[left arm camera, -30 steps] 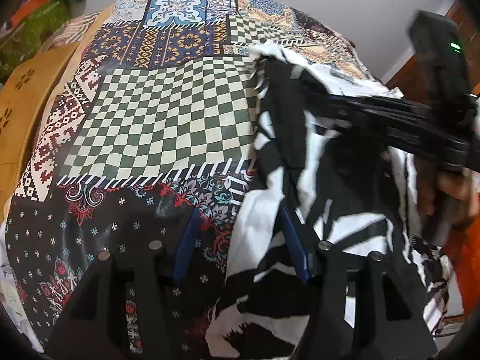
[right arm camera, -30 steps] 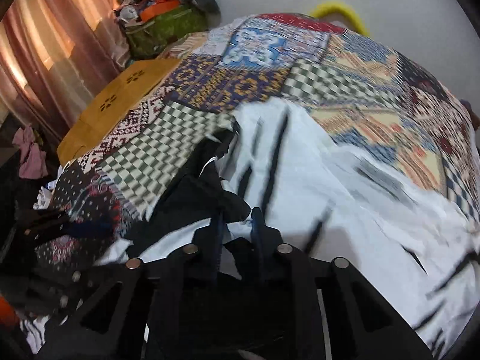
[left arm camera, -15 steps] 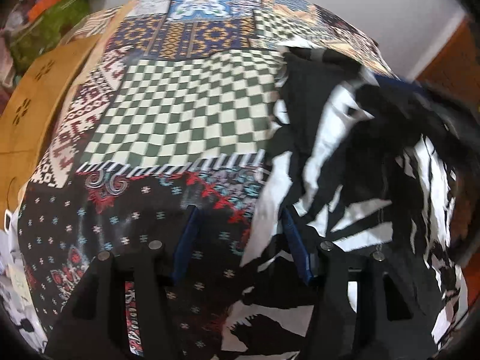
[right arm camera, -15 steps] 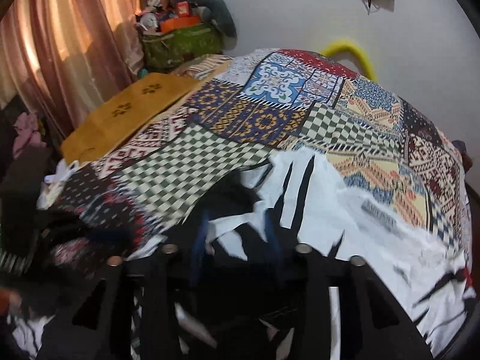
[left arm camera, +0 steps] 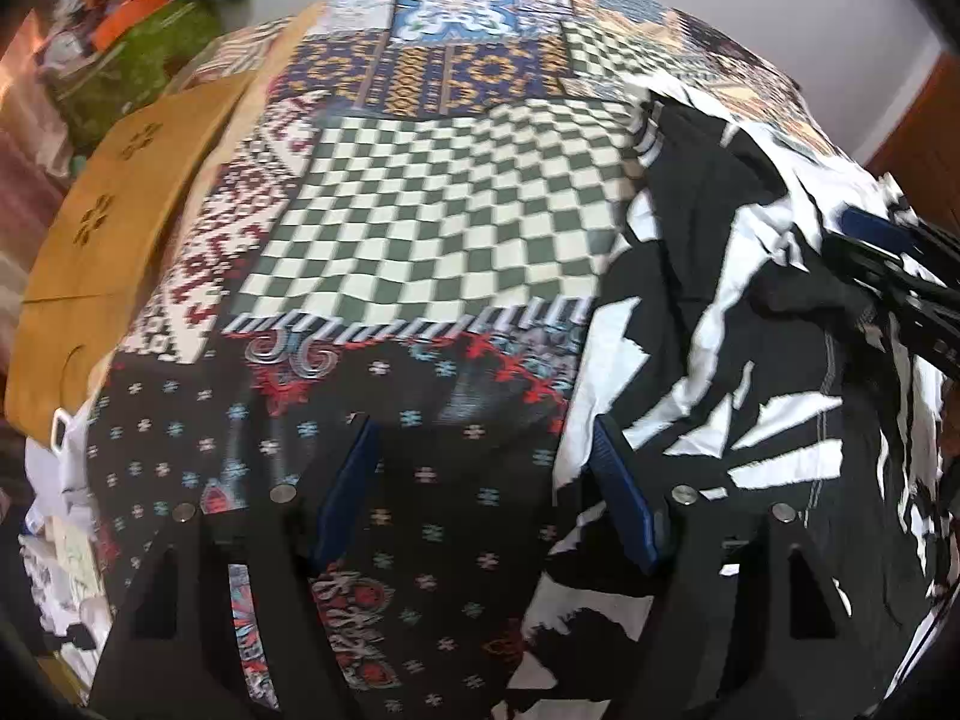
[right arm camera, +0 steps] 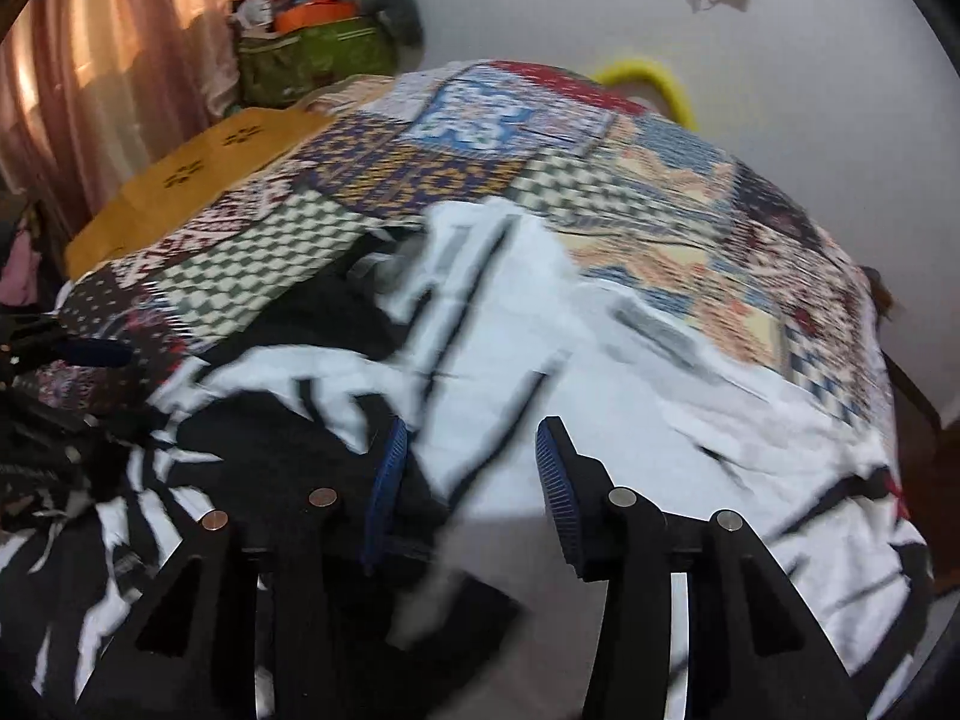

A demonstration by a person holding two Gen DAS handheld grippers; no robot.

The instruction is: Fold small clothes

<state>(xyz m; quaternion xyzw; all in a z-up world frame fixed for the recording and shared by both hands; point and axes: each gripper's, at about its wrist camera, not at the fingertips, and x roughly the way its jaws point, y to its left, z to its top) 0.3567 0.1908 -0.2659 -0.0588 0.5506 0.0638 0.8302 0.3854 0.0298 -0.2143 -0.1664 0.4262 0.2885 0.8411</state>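
Observation:
A black-and-white patterned garment (left arm camera: 738,312) lies crumpled on the patchwork bedspread (left arm camera: 432,222). In the left wrist view it fills the right side; my left gripper (left arm camera: 486,444) is open and empty, its right finger at the garment's left edge. The right gripper's blue-tipped fingers (left arm camera: 870,228) show at the far right over the cloth. In the right wrist view the garment (right arm camera: 540,348) spreads across the bed (right arm camera: 660,180), and my right gripper (right arm camera: 471,438) is open just above it, holding nothing.
A yellow-brown mat (left arm camera: 120,210) lies along the bed's left side. A green bag with clutter (right arm camera: 312,54) stands by the curtain (right arm camera: 90,90). A yellow hoop (right arm camera: 648,78) leans at the far wall. White clothes (left arm camera: 60,510) lie at the lower left.
My right gripper was shut on the garment a second ago; it has opened, let the cloth go and lifted back. My left gripper stayed open and shifted slightly left.

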